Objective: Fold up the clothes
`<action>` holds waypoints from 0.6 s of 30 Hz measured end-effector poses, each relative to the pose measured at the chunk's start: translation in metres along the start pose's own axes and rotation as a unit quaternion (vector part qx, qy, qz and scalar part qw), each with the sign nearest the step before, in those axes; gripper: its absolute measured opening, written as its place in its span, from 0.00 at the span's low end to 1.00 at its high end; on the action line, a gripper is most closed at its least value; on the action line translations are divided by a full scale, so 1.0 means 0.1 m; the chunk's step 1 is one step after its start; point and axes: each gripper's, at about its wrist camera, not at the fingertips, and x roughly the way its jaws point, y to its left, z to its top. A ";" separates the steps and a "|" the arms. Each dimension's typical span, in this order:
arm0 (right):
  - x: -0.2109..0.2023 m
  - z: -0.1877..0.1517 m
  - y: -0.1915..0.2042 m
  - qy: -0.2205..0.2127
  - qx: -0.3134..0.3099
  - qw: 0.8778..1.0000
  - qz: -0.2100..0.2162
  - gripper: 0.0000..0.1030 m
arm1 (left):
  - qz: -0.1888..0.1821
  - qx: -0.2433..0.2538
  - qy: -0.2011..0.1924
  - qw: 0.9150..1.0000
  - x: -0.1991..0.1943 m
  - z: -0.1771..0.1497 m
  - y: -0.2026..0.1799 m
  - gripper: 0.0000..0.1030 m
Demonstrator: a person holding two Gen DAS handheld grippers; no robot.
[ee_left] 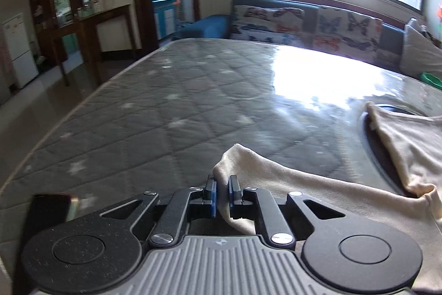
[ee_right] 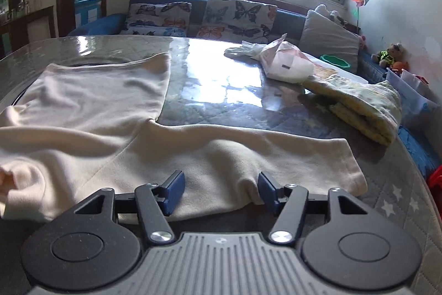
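Note:
A cream long-sleeved top (ee_right: 91,98) lies spread on the grey quilted table (ee_right: 215,90), one sleeve stretched to the right. In the left wrist view my left gripper (ee_left: 222,185) is shut on a fold of the cream top (ee_left: 304,184), lifting it slightly off the table (ee_left: 154,112). In the right wrist view my right gripper (ee_right: 221,183) is open, its blue pads on either side of the sleeve's near edge, with cloth between them.
A folded yellow patterned cloth (ee_right: 362,107) and a white plastic bag (ee_right: 284,62) lie at the table's right. A sofa with butterfly cushions (ee_right: 210,18) stands behind. A dark phone (ee_left: 48,209) lies at the near left edge.

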 end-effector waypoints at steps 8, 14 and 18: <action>-0.29 -0.20 0.17 0.023 0.019 0.999 0.036 0.68 | 0.036 0.005 0.011 0.999 -0.14 -0.09 0.37 0.09; -0.49 -0.22 0.28 0.030 -0.002 0.998 0.048 0.68 | 0.032 0.008 0.037 0.999 -0.08 -0.13 0.46 0.17; -0.60 -0.07 0.37 0.014 -0.005 0.997 0.074 0.68 | 0.040 0.044 0.020 0.998 -0.20 -0.11 0.36 0.27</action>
